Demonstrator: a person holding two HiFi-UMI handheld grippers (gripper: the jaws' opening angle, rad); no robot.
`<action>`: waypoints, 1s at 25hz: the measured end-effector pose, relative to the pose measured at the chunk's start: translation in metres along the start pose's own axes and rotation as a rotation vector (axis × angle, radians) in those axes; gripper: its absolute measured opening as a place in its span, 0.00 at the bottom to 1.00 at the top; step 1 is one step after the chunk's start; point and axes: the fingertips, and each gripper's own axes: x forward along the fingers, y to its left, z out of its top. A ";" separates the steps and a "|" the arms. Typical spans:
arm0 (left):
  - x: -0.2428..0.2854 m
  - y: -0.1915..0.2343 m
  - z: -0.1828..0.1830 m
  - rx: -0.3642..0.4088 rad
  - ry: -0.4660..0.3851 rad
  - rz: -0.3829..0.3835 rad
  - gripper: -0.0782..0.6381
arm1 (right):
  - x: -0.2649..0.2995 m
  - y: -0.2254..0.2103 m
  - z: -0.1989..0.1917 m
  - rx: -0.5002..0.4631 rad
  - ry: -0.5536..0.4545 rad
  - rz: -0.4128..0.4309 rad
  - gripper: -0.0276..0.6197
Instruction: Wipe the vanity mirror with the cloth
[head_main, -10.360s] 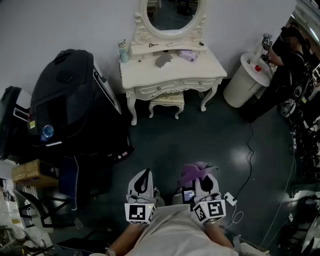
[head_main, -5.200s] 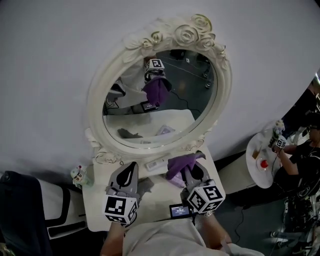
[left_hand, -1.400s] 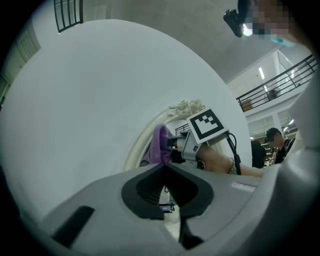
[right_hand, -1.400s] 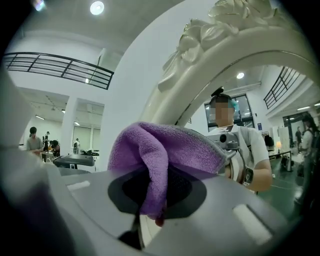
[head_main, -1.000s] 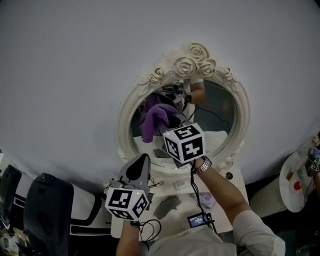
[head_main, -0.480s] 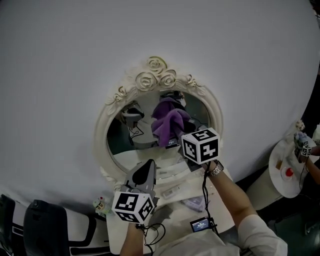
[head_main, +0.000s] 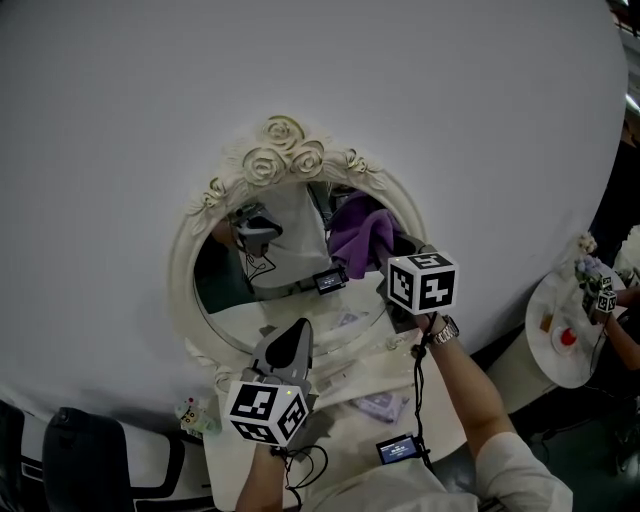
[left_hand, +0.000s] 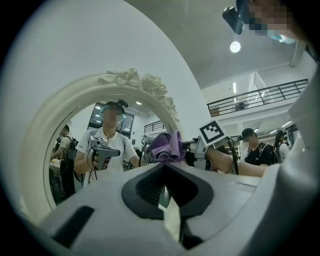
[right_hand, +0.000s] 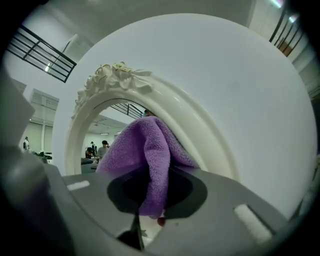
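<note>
At the mirror (head_main: 285, 275), right gripper (head_main: 393, 262) clamps cloth (head_main: 360, 232).

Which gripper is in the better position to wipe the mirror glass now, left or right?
Right. The right gripper is shut on the purple cloth, up at the mirror's upper right. The left gripper is shut, empty, and lower, near the frame's bottom.
</note>
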 end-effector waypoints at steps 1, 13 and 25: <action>-0.001 -0.001 -0.001 0.001 0.003 0.000 0.11 | -0.001 -0.004 -0.001 0.003 0.000 -0.011 0.14; -0.053 0.034 -0.005 -0.011 0.004 0.143 0.11 | -0.002 0.052 -0.010 -0.015 -0.022 0.040 0.14; -0.132 0.075 -0.009 -0.026 -0.002 0.351 0.11 | 0.044 0.235 -0.061 -0.038 0.075 0.394 0.14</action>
